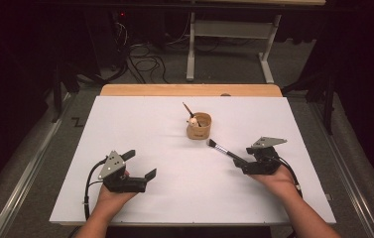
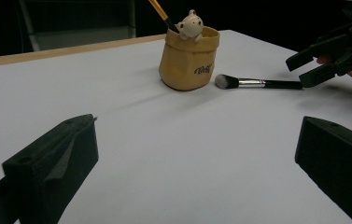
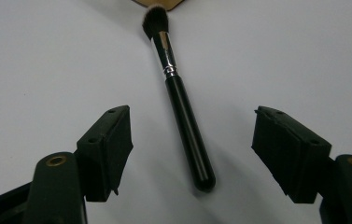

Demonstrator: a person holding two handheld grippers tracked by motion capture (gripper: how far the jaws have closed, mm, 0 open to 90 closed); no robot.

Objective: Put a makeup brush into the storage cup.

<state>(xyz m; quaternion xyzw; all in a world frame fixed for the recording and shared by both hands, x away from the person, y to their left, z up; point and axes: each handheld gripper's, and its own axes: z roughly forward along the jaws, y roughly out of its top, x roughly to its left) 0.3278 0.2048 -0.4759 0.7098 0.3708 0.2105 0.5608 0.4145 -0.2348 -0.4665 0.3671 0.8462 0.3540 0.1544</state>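
A black-handled makeup brush point(image 1: 222, 149) lies flat on the white sheet point(image 1: 164, 124), its bristles pointing at a tan cup point(image 1: 199, 126). The cup holds a small bear figure and a slanted brush handle. My right gripper point(image 1: 242, 156) is open, its jaws on either side of the handle's end without touching it. In the right gripper view the brush point(image 3: 183, 107) runs up between the jaws of the right gripper point(image 3: 194, 128). My left gripper point(image 1: 141, 164) rests open at the front left with nothing between its jaws. The left gripper view shows the cup point(image 2: 187, 60), the brush point(image 2: 257, 83) and the right gripper point(image 2: 304, 70) beyond the left gripper point(image 2: 197, 140).
The white sheet covers most of a wooden table whose far edge point(image 1: 189, 89) shows bare. Beyond it, cables point(image 1: 145, 62) lie on the dark floor beside a grey metal stand point(image 1: 190, 54).
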